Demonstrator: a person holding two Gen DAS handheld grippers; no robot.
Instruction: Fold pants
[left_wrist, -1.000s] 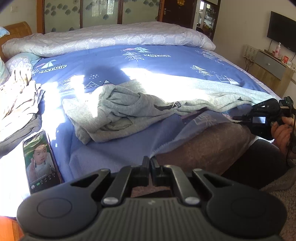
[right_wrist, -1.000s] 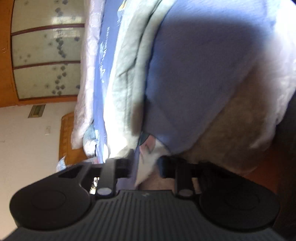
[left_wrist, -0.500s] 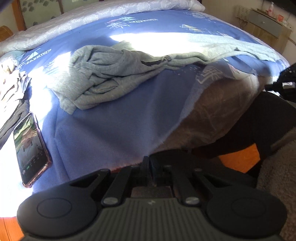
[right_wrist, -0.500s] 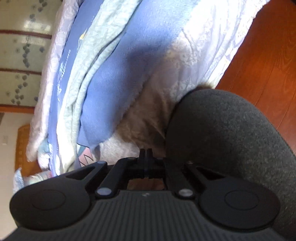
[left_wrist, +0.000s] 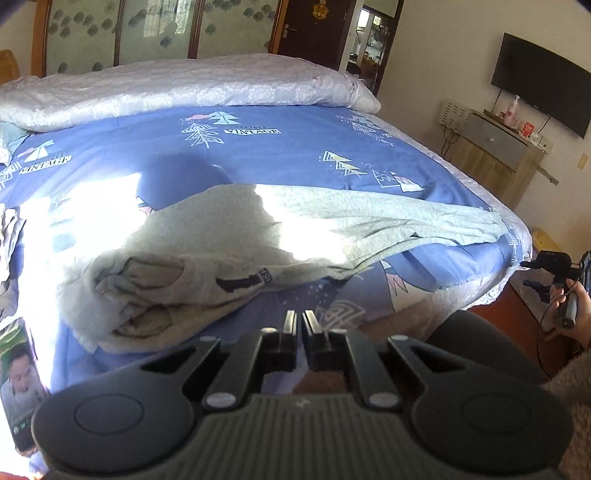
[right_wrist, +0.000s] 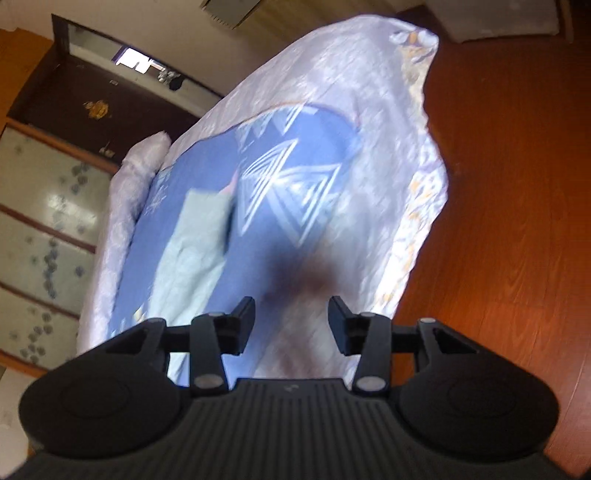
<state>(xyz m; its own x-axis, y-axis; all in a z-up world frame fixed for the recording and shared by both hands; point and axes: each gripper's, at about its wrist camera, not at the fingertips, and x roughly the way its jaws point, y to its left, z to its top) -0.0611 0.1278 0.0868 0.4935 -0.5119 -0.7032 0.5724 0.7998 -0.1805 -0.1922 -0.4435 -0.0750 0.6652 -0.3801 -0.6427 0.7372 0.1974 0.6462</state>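
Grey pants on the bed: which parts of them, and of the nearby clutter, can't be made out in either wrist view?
- Pants, left wrist view: sun glare washes out the middle; the waist end is bunched, its layers hidden.
- Pants, right wrist view: motion blur; only one end shows.
- Phone, left wrist view: cut by the left edge.
- Clothes pile: mostly out of frame.

We see the light grey knit cotton pants (left_wrist: 258, 251) lying unfolded across the blue printed bedspread (left_wrist: 258, 155), one leg stretched flat toward the bed's right edge, the waist end bunched in rumpled layers at the left, a small dark label showing on the front.
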